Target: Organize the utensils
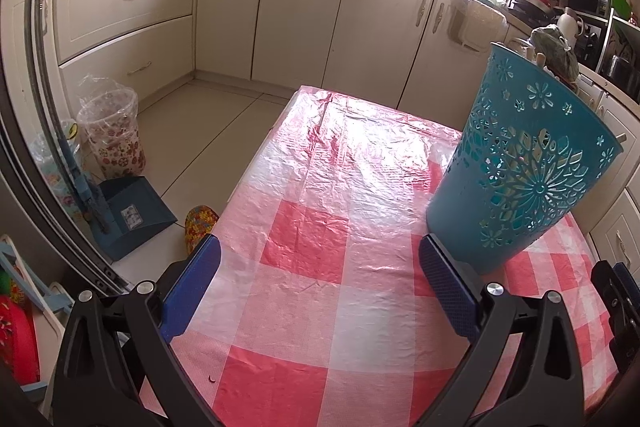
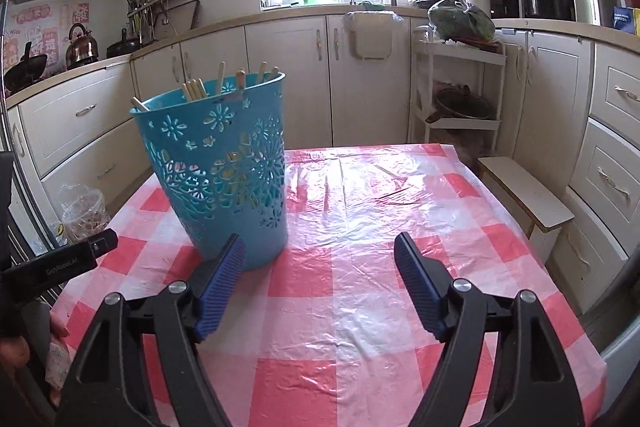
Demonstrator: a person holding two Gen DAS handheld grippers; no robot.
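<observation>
Looks basically done — wooden utensils [image 2: 224,83] all stand in the teal basket [image 2: 224,163] center-left, tablecloth [image 2: 360,307] bare. Left gripper [image 1: 320,259] and right gripper [image 2: 320,259] both gape wide, holding nothing.

My left gripper [image 1: 318,253] has its blue-padded jaws spread wide, nothing between them. My right gripper [image 2: 320,251] is likewise spread, empty, with my left gripper's body off its left jaw.
</observation>
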